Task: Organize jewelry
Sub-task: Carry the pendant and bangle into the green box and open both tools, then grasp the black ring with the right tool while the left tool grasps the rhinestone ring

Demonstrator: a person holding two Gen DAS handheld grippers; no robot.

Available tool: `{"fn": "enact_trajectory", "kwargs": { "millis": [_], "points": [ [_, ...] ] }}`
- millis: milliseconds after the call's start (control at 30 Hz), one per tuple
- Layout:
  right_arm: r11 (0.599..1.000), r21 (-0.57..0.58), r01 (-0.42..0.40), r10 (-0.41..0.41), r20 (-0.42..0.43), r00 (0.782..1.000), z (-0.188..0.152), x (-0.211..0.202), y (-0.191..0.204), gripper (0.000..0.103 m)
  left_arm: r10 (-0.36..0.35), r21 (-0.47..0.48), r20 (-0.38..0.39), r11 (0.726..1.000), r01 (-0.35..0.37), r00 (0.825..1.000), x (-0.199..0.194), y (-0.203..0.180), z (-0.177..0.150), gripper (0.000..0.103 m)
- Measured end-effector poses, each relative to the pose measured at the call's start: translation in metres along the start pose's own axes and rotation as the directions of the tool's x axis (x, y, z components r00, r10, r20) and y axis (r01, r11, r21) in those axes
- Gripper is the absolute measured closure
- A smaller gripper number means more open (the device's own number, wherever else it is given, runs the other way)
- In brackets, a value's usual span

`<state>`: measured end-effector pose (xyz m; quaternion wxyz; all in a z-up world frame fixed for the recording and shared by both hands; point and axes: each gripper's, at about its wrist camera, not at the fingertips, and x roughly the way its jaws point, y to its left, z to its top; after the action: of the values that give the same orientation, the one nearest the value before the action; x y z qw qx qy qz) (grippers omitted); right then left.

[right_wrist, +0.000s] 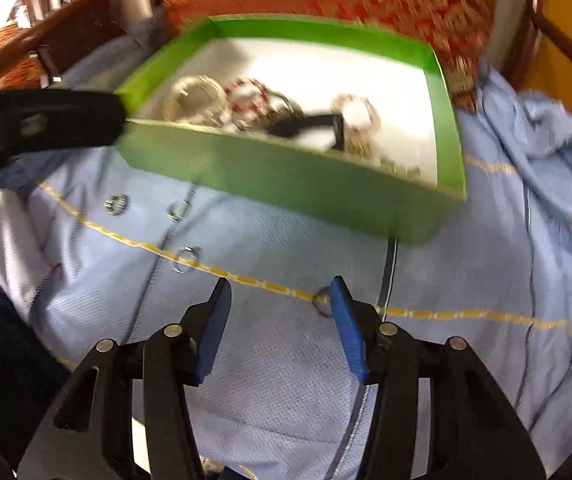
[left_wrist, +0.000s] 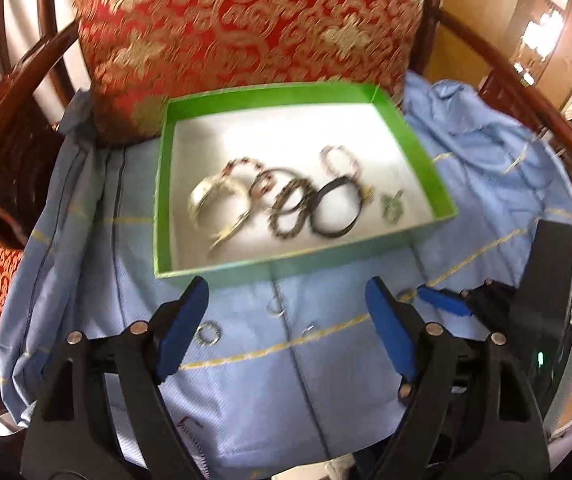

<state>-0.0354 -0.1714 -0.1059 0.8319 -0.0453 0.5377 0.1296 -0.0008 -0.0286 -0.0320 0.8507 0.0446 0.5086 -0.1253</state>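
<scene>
A green box [left_wrist: 421,160] with a white floor stands on light blue cloth and holds several bracelets [left_wrist: 278,200], silver, beaded and black. Small silver rings lie loose on the cloth in front of it: one ring [left_wrist: 208,334] by my left finger, another ring [left_wrist: 276,306] nearer the box. My left gripper [left_wrist: 286,282] hangs open over these rings with nothing between its pads. My right gripper [right_wrist: 280,282] is open above the cloth; a ring [right_wrist: 321,302] lies just at its right fingertip. Further rings [right_wrist: 186,258] lie to the left. The box [right_wrist: 286,184] is blurred here.
The blue cloth [left_wrist: 485,168] with yellow stripes covers a wooden chair seat; it bunches up on the right. A red and gold cushion [left_wrist: 246,20] leans behind the box. Wooden armrests [left_wrist: 6,120] curve around both sides. The left gripper's black finger [right_wrist: 42,124] crosses the box's left corner.
</scene>
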Motion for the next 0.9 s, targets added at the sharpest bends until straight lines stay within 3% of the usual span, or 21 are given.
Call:
{"fn": "enact_trajectory", "kwargs": {
  "millis": [167,267,333,533,833,900],
  "points": [
    [0.997,0.057,0.047,-0.046,-0.009,0.999,-0.004,0.002,-0.014,0.052,-0.054,-0.109,-0.024,0.993,0.051,0.998,-0.001,0.039,-0.004,0.019],
    [0.996,0.051,0.068,-0.068,-0.002,0.998,-0.006,0.001,-0.020,0.052,-0.046,-0.154,-0.069,0.987,0.034,0.997,0.007,0.051,-0.008,0.018],
    [0.997,0.022,0.071,-0.071,-0.011,0.997,-0.007,0.004,-0.016,0.052,-0.038,-0.158,-0.107,0.987,0.020,0.994,0.015,0.051,-0.009,0.018],
    [0.994,-0.070,0.079,-0.082,-0.039,0.996,-0.015,0.023,-0.001,0.052,-0.046,-0.169,-0.114,0.985,0.026,0.992,0.019,0.051,-0.008,0.018],
    [0.997,0.021,0.071,-0.071,0.009,0.997,-0.009,0.028,-0.022,0.052,-0.046,-0.178,-0.180,0.984,0.014,0.983,0.041,0.054,-0.013,0.018],
    [0.997,0.017,0.069,-0.070,0.020,0.997,-0.008,0.028,-0.021,0.061,-0.044,-0.172,-0.190,0.985,0.011,0.981,0.048,0.052,-0.014,0.024]
  ]
}}
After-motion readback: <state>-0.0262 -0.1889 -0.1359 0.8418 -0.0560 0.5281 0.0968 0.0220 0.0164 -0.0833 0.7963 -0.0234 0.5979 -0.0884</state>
